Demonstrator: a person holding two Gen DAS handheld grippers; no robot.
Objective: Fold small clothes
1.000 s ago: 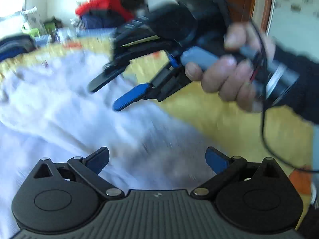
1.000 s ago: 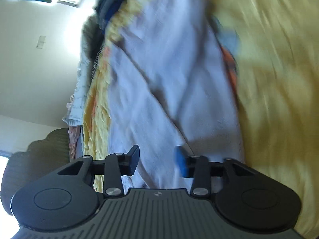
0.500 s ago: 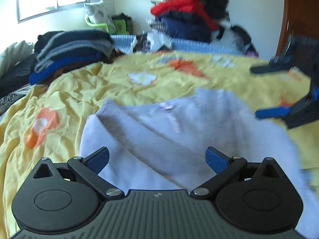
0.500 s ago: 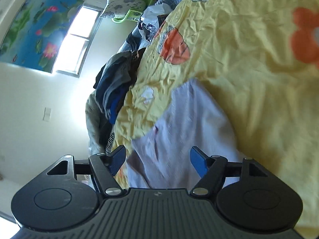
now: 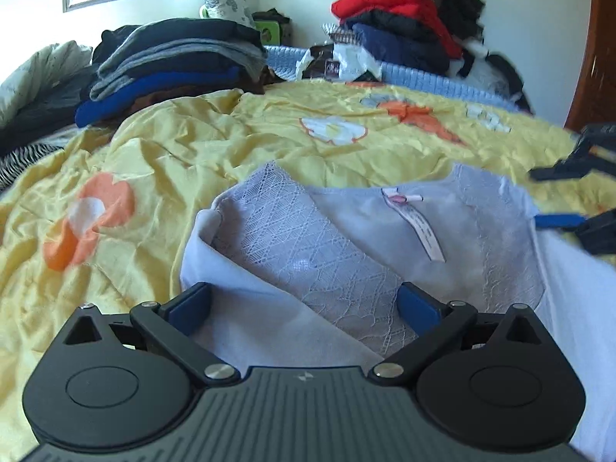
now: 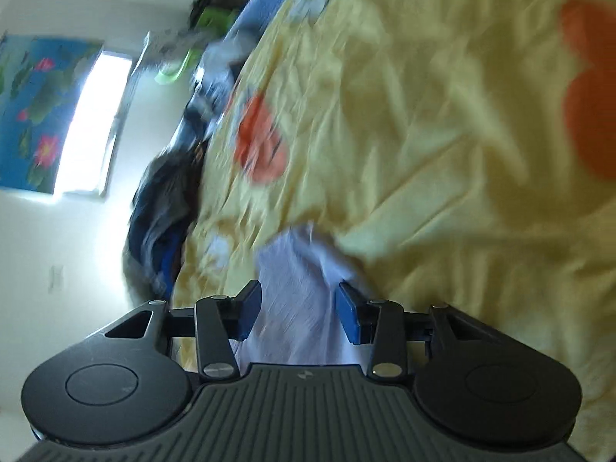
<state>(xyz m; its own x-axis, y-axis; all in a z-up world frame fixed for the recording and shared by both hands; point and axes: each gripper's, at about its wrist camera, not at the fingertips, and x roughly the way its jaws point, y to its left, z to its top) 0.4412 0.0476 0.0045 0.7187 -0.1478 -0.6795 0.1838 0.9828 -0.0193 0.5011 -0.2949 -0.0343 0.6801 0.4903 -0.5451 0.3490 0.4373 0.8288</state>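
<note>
The pale lilac top point(image 5: 385, 254) lies flat on the yellow bedspread point(image 5: 161, 161), neckline facing away, with lace panels on both sides and a white label point(image 5: 419, 227) at the collar. The left gripper point(image 5: 304, 306) sits low over the garment's left shoulder, jaws spread wide, holding nothing. The right gripper point(image 6: 298, 313) is rolled onto its side; its jaws stand apart with a fold of the top's fabric point(image 6: 296, 269) between them, not clamped. Stacked folded clothes point(image 5: 173, 61) rest at the far left of the bed

Pale lilac lace-trimmed garment point(image 5: 346, 246) lies flat, partly folded, neckline up.
</note>
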